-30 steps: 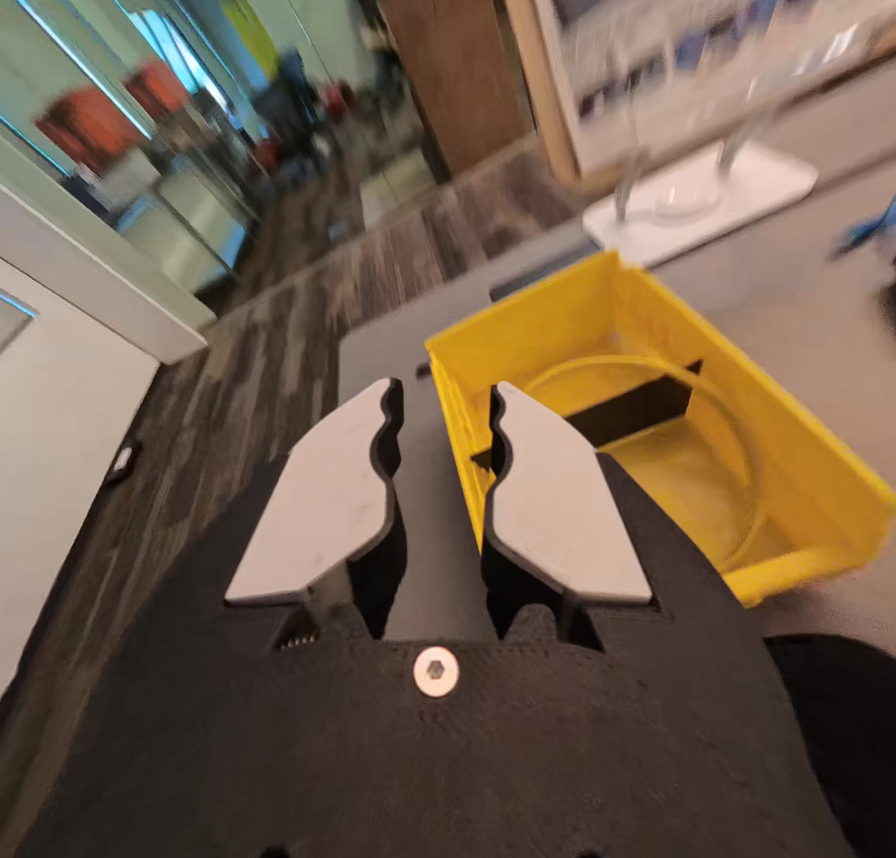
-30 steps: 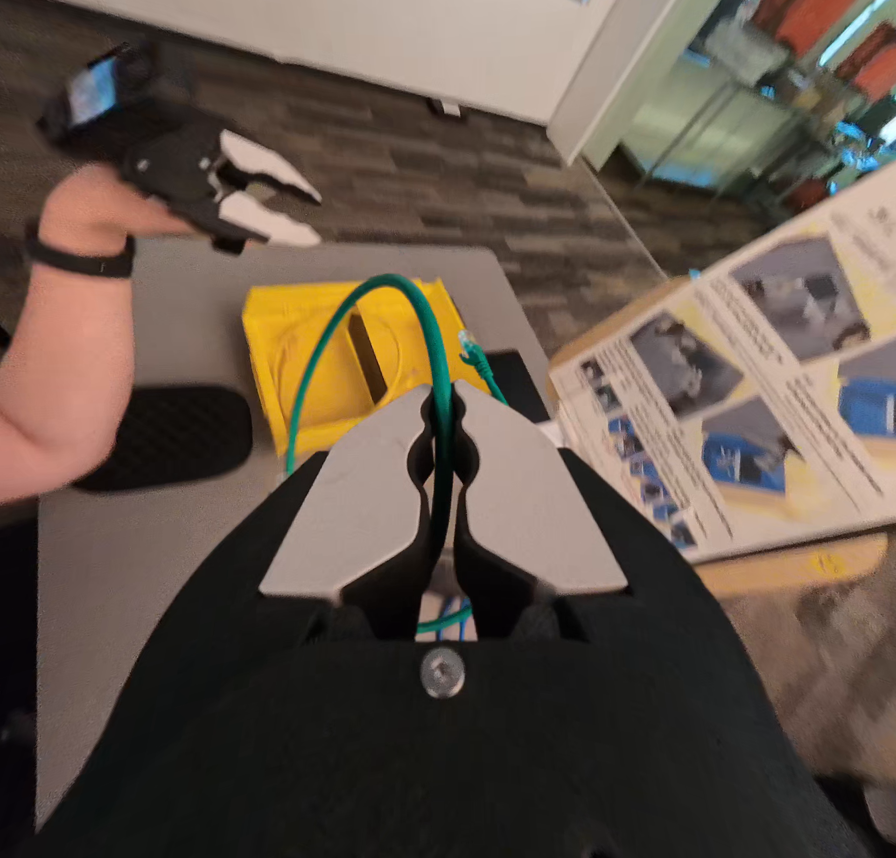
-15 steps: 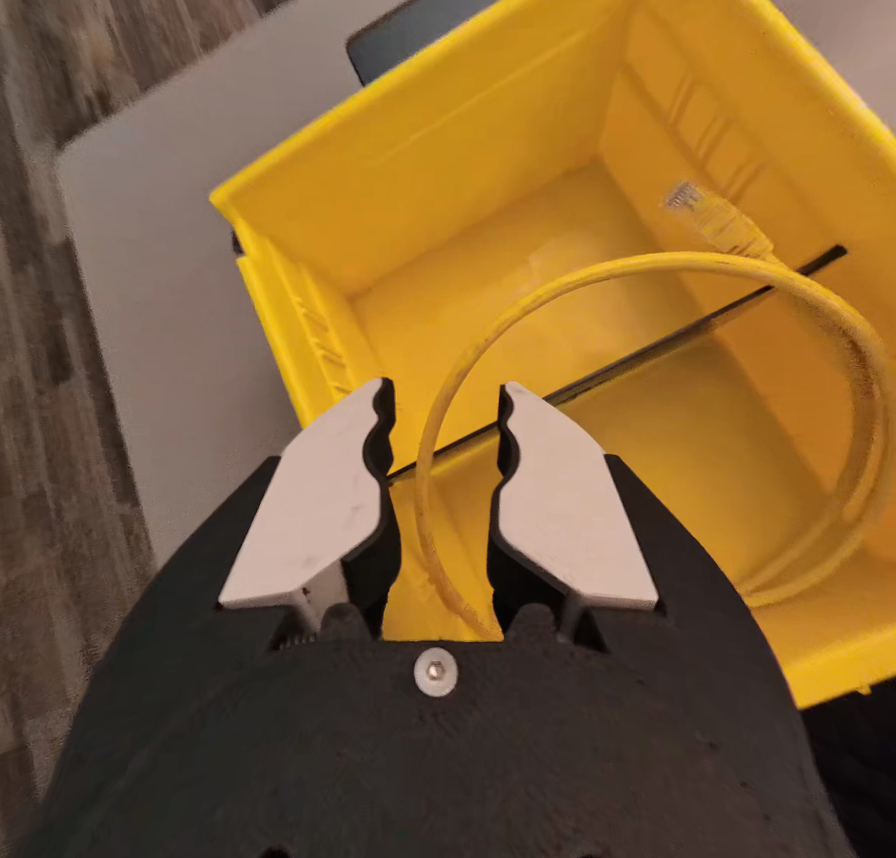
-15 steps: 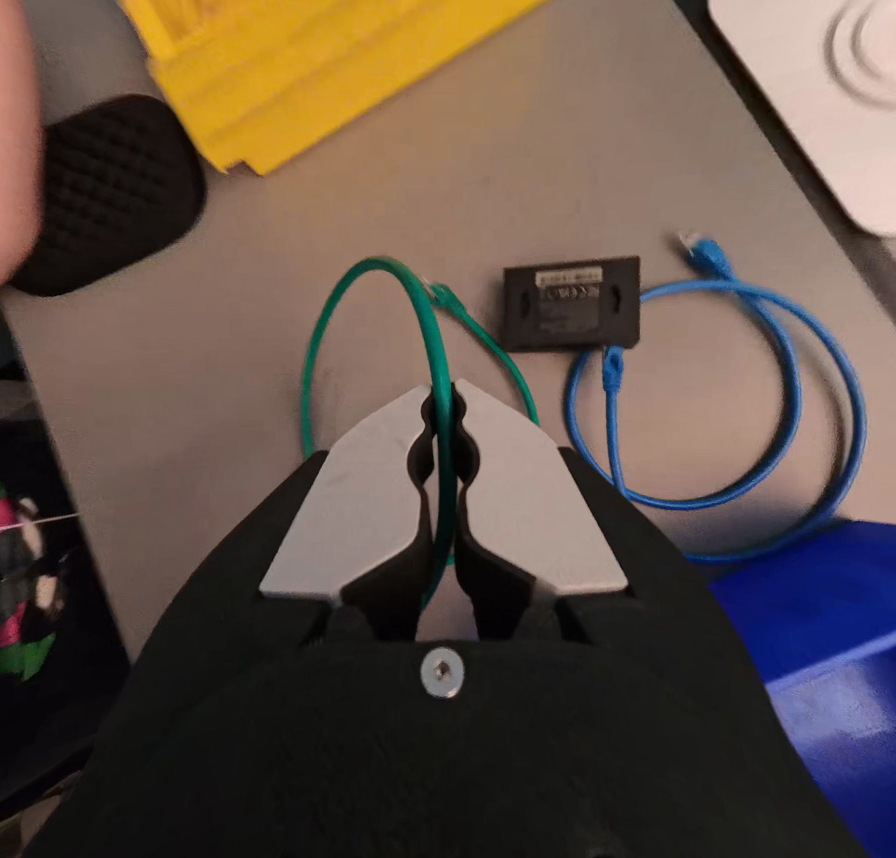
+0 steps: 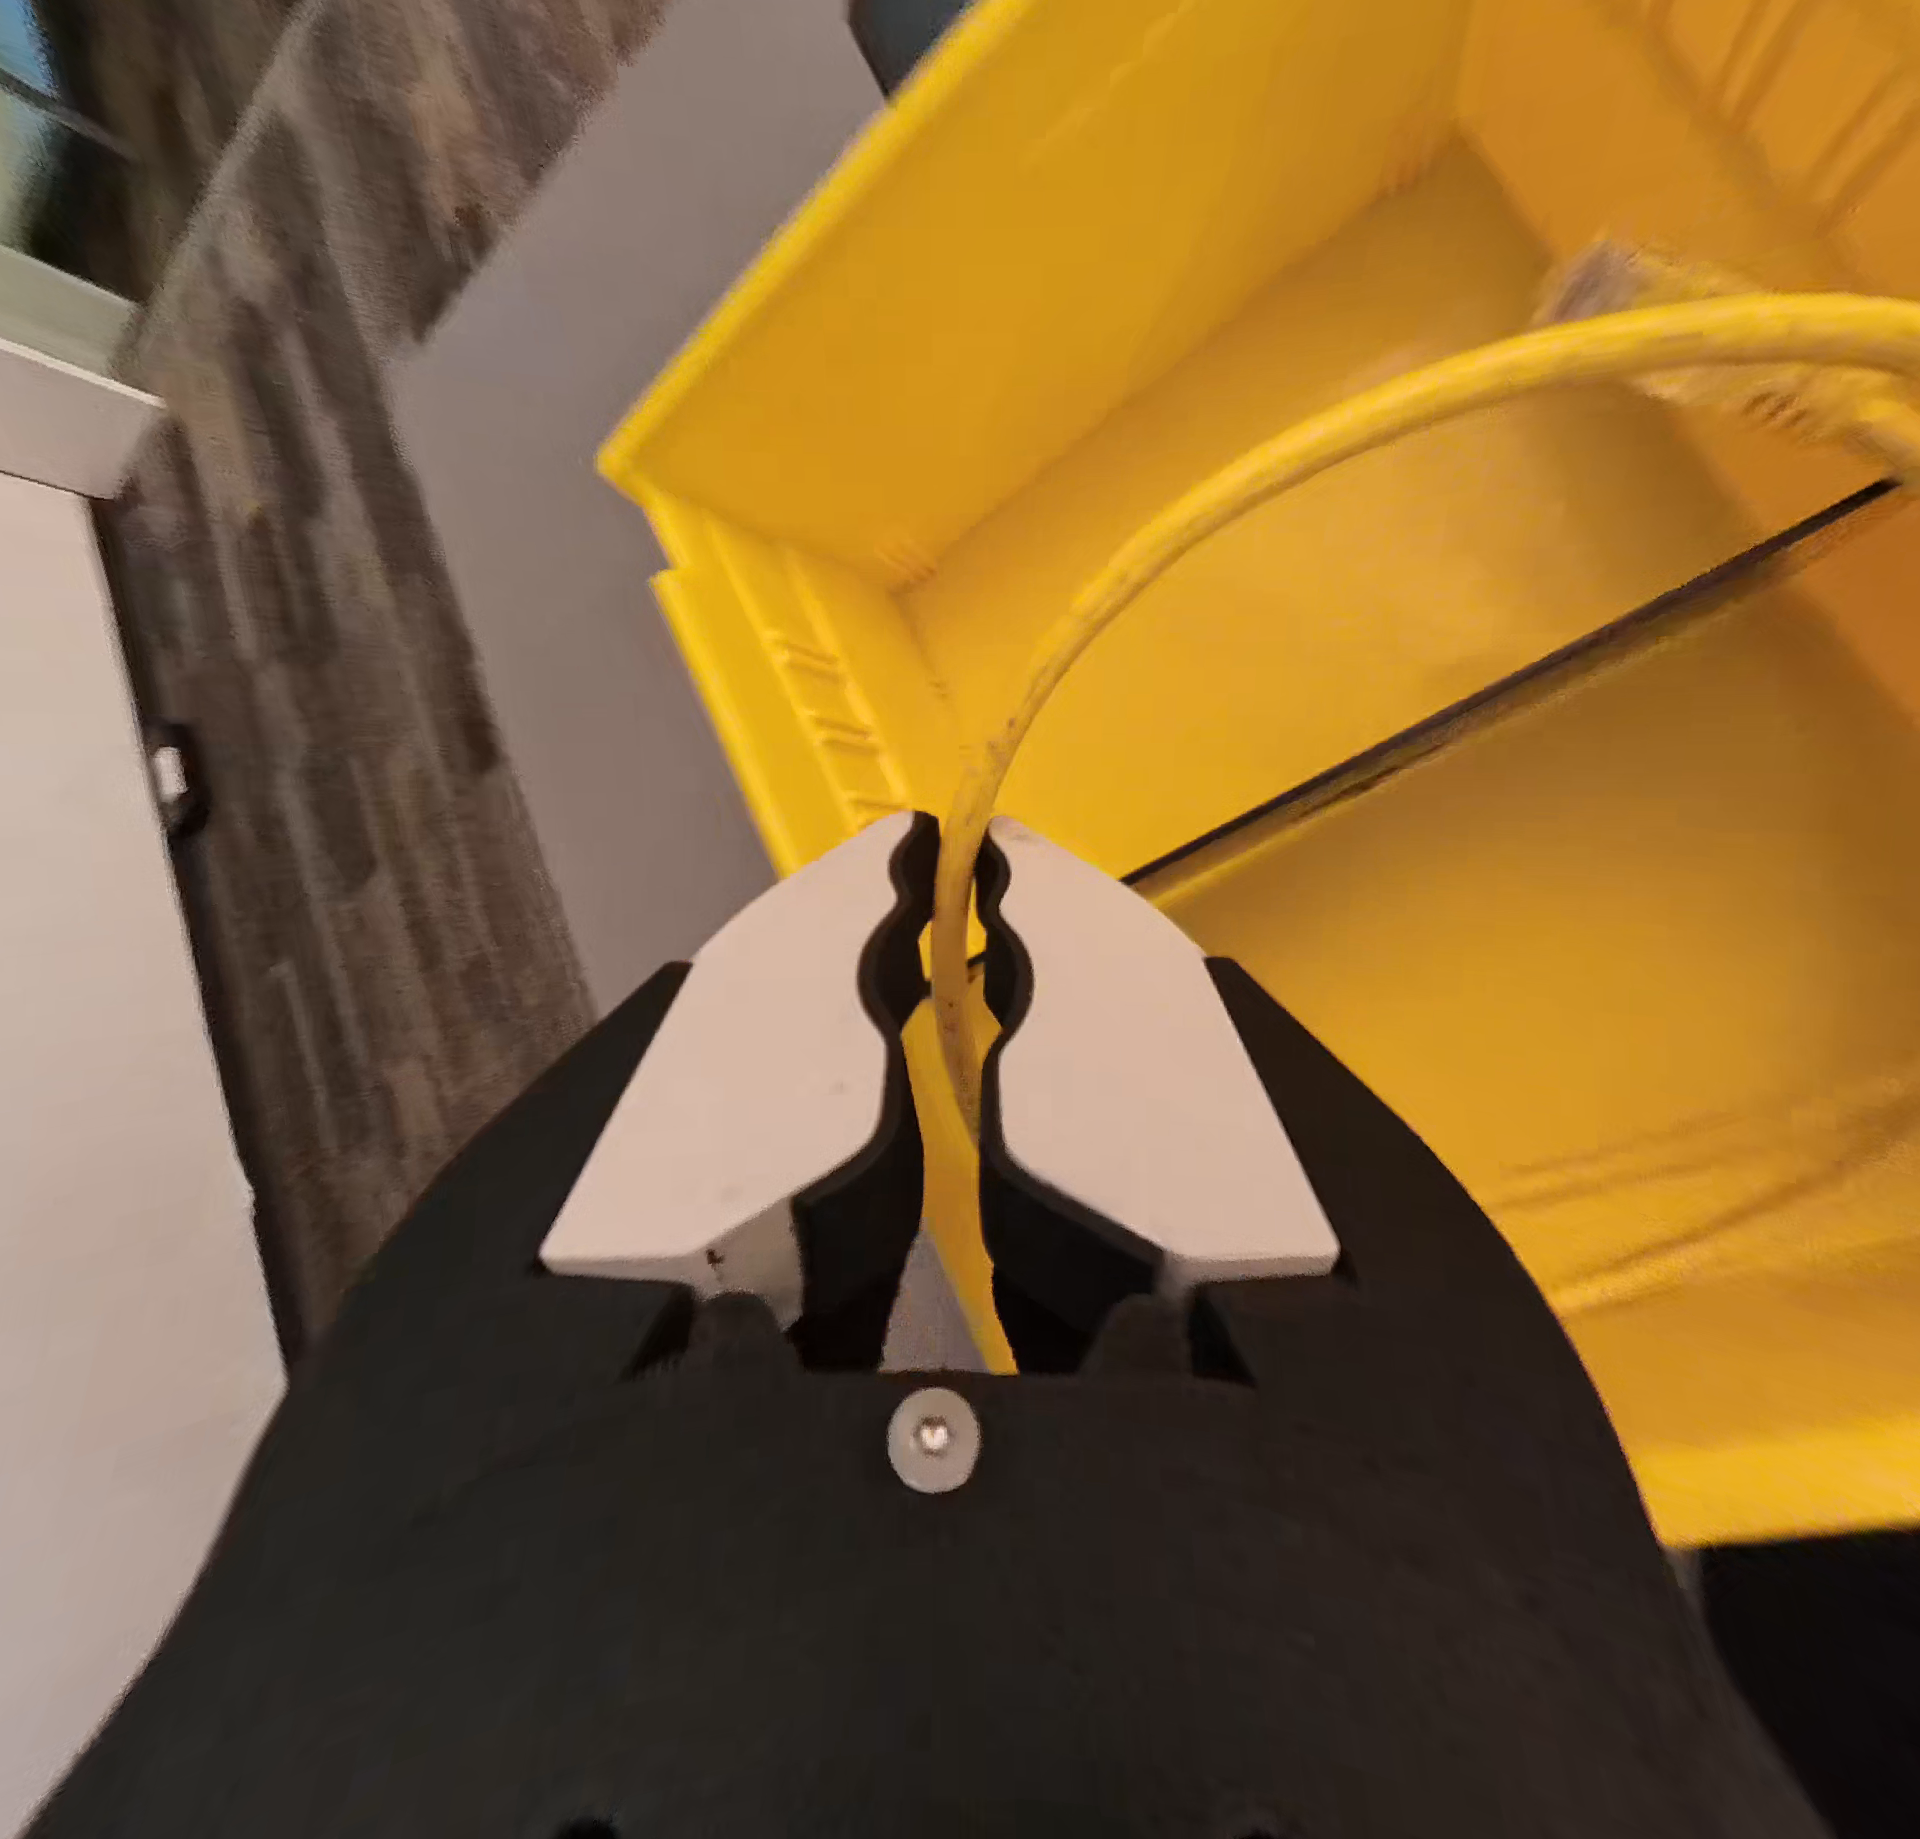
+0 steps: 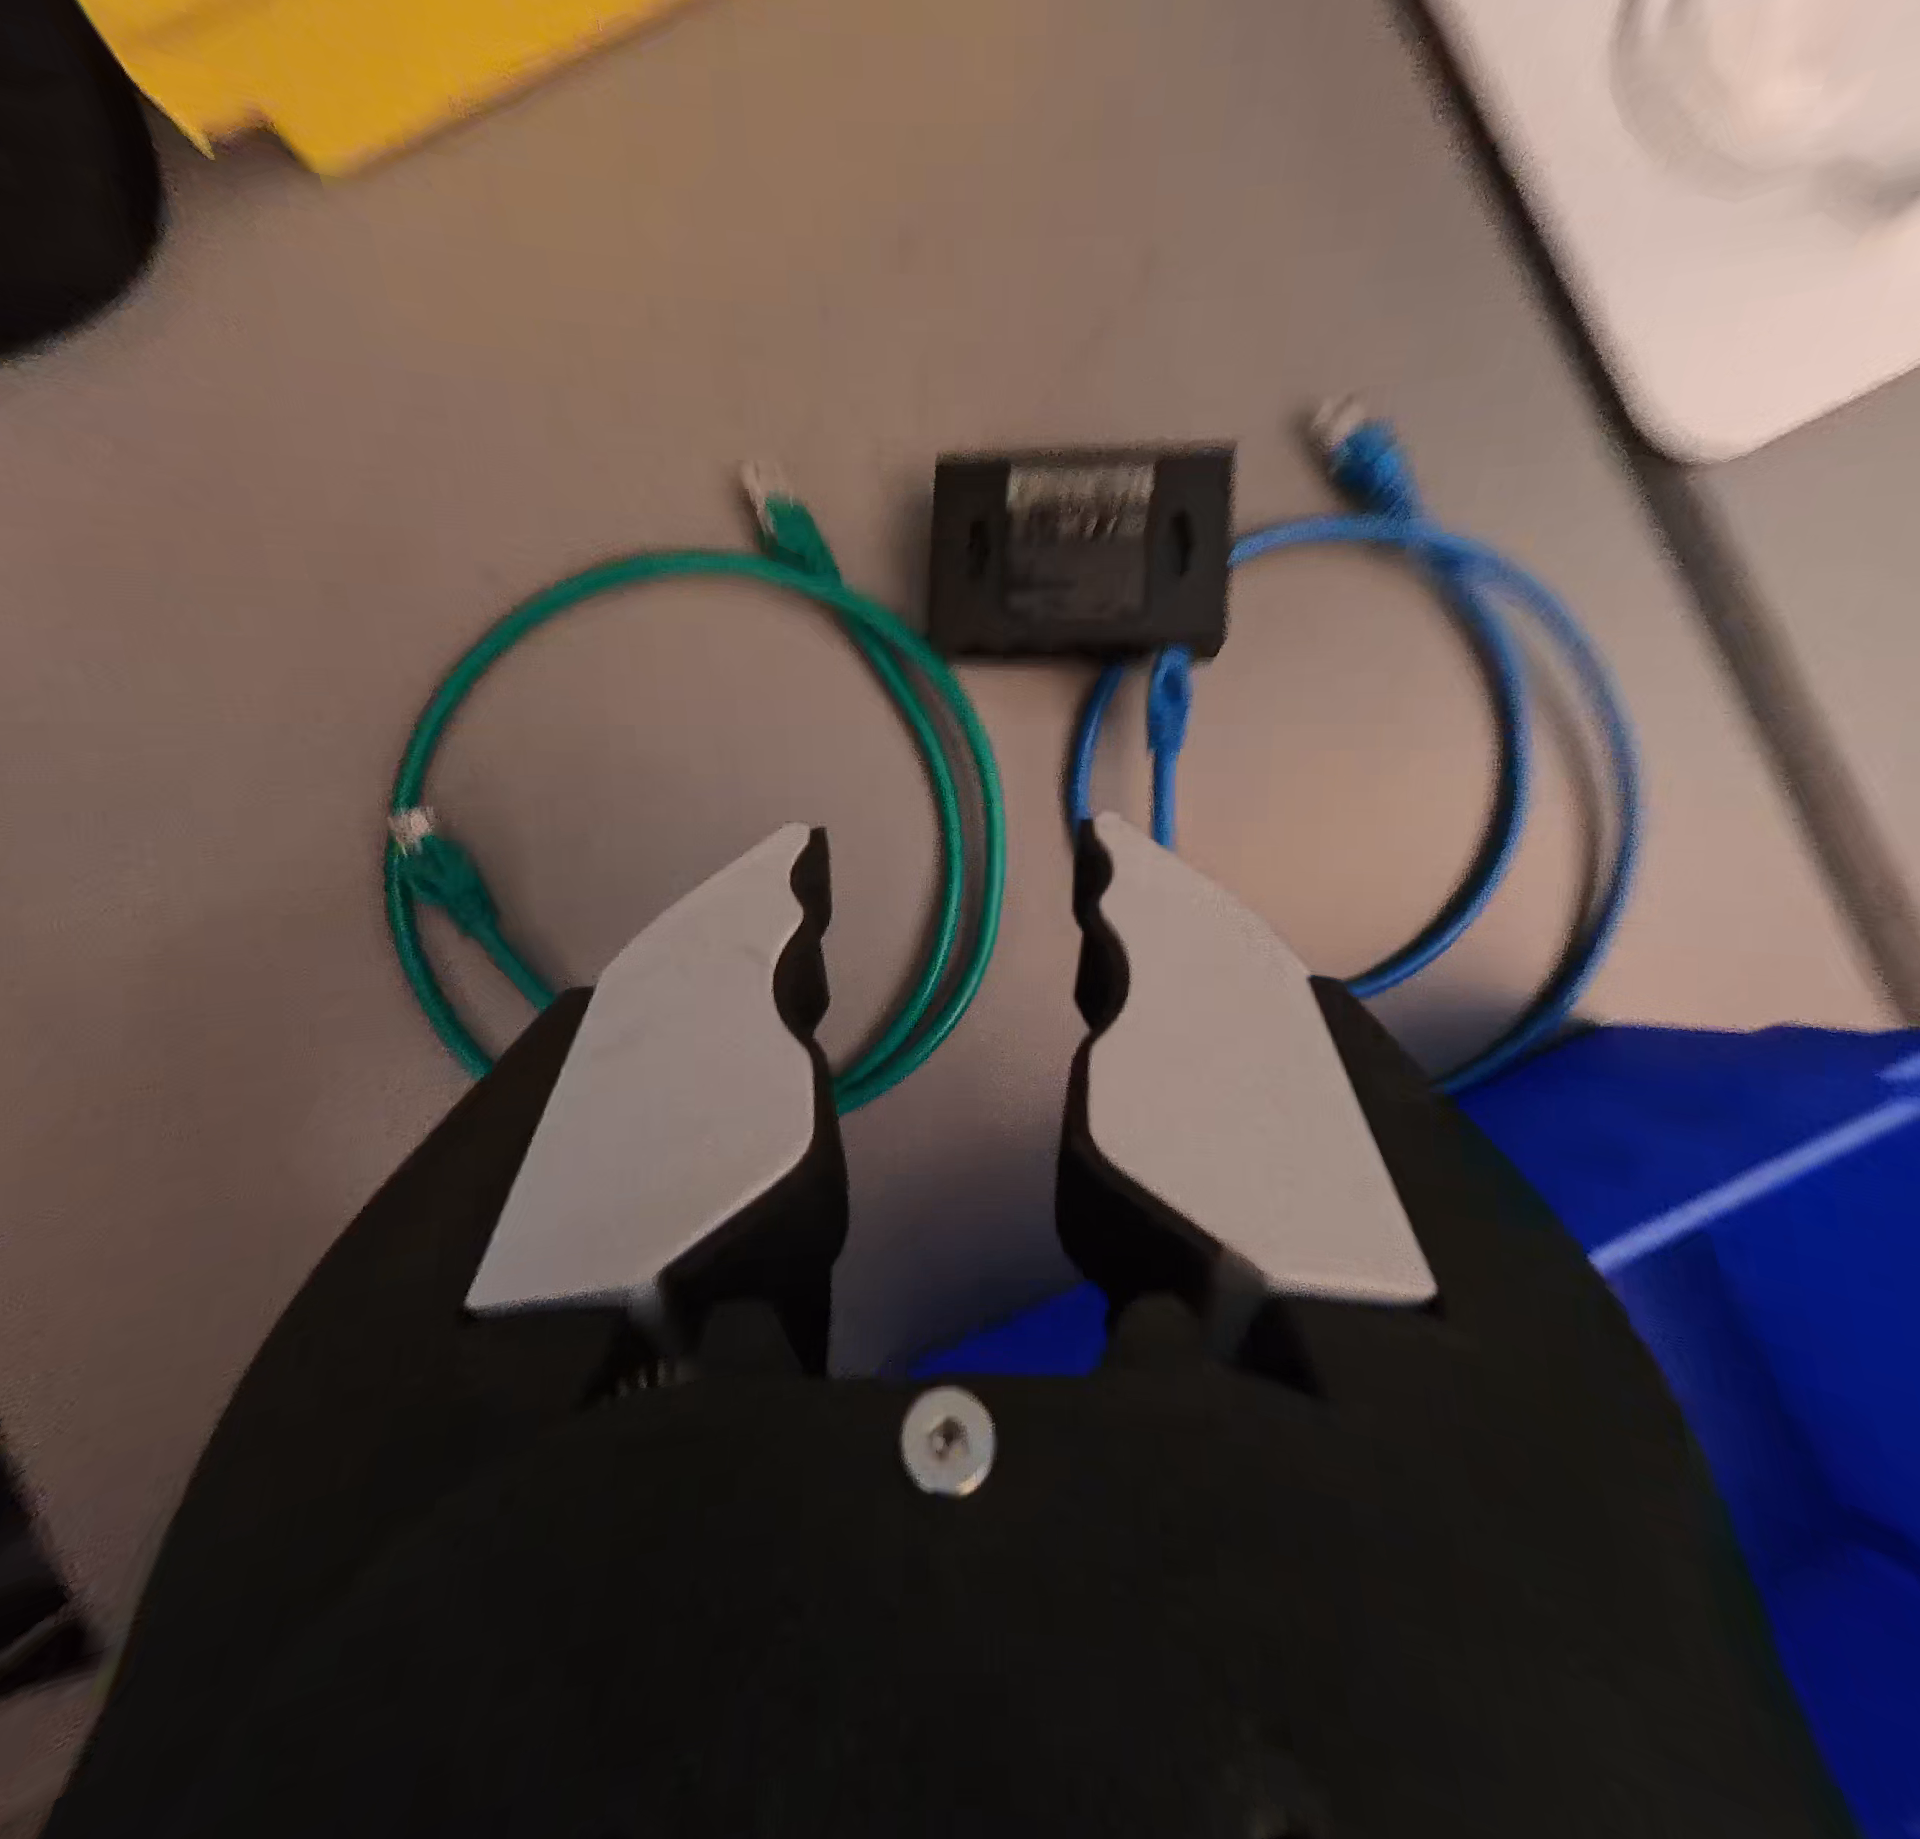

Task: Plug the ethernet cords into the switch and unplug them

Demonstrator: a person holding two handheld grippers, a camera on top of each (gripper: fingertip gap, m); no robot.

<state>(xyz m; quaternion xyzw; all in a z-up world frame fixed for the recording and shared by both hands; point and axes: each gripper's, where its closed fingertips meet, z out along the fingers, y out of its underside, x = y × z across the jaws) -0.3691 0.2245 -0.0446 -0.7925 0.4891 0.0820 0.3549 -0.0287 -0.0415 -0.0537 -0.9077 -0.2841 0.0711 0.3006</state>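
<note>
In the left wrist view, our left gripper (image 5: pixel 954 833) is clamped on the yellow cord (image 5: pixel 1195 532), which runs up between the narrowed jaws and arches over to the right. Its blurred plug (image 5: pixel 1621 303) sits near the far right end of the arc. Behind it lies the yellow bin (image 5: pixel 1039 262), split by a dark divider (image 5: pixel 1507 698), resting on the grey surface (image 5: pixel 582 335). Grey-brown floor (image 5: pixel 343 542) shows on the left.

In the right wrist view, our right gripper (image 6: pixel 951 839) stands wide apart and holds nothing, hovering above the surface (image 6: pixel 623 335). Ahead lies the black switch (image 6: pixel 1081 553). To its left the green cord (image 6: pixel 727 584) lies coiled flat, both plugs free, its loop passing close to the switch's left corner. To the right the blue cord (image 6: pixel 1517 750) is coiled; one plug (image 6: pixel 1169 693) points at the switch's near edge and looks plugged in, though blur leaves us unsure. A blue bin (image 6: pixel 1714 1218) sits at lower right, a white base (image 6: pixel 1662 179) at upper right, and the yellow bin's edge (image 6: pixel 416 23) at upper left.
</note>
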